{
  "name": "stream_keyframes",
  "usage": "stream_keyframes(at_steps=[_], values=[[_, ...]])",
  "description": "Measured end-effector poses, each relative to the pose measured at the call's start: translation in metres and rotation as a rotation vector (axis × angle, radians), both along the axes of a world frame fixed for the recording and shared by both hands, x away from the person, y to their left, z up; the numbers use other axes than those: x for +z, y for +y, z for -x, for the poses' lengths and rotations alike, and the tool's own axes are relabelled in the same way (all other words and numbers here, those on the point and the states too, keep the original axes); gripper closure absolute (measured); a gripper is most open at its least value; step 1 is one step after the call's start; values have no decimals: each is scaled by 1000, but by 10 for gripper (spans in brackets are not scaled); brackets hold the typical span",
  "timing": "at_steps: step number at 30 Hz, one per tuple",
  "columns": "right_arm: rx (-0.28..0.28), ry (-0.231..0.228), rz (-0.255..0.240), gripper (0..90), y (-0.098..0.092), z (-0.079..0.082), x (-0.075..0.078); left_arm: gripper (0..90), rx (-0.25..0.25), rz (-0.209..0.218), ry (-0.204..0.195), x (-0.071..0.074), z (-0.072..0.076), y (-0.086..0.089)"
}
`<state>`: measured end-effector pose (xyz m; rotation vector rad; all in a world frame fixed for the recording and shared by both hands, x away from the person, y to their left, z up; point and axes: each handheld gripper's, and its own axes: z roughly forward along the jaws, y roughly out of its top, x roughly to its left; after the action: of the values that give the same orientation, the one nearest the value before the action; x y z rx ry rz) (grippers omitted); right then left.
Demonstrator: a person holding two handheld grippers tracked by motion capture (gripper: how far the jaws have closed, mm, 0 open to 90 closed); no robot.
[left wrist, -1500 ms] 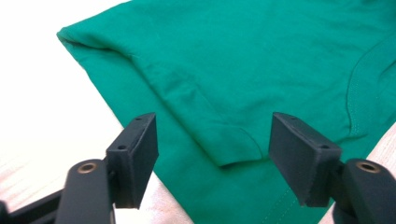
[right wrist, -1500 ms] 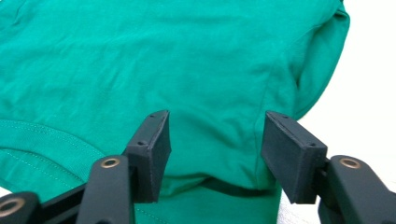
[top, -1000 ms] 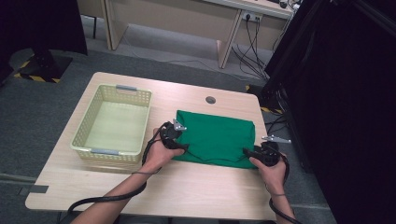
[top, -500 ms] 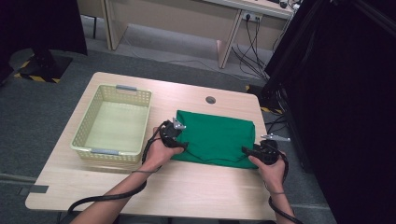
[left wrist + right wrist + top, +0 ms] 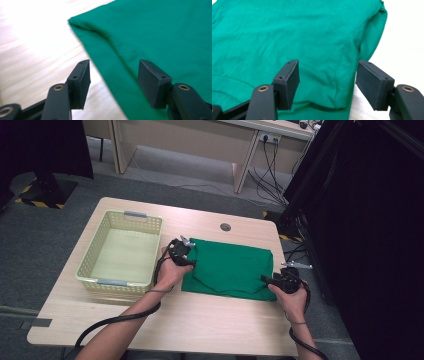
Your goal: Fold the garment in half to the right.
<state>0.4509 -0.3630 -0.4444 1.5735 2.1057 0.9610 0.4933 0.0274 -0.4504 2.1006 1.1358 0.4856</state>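
Note:
A folded green cloth (image 5: 230, 267) lies flat on the light wooden table (image 5: 200, 320). My left gripper (image 5: 191, 256) is at the cloth's left edge. In the left gripper view its jaws straddle that folded edge (image 5: 117, 75); they have just been closing, but the pads stand apart from the fabric, so the left gripper (image 5: 113, 72) is open. My right gripper (image 5: 265, 280) is at the cloth's near right corner. In the right gripper view the green cloth (image 5: 299, 32) has its corner fold between the wide-apart jaws of the right gripper (image 5: 328, 75), untouched by the pads.
A pale yellow plastic basket (image 5: 87, 265) stands at the table's left, close beside my left hand. A round cable hole (image 5: 225, 226) sits behind the cloth. Black cables trail off the near edge. A dark curtain hangs to the right.
My left gripper has slid a little farther from me along the cloth's left edge. The right gripper and the cloth have stayed put.

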Motion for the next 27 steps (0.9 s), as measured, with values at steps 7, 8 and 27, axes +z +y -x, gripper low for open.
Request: stream_keyframes(at_steps=[7, 8, 27], values=[[-16, 11, 4, 356, -2, -6, -2, 462, 33, 3, 36, -9, -8, 2], [-17, 16, 5, 355, -1, -6, -2, 465, 33, 4, 37, -10, -9, 2], [-31, 34, 5, 347, -8, -10, -7, 660, -38, 8, 50, -18, -11, -12]])
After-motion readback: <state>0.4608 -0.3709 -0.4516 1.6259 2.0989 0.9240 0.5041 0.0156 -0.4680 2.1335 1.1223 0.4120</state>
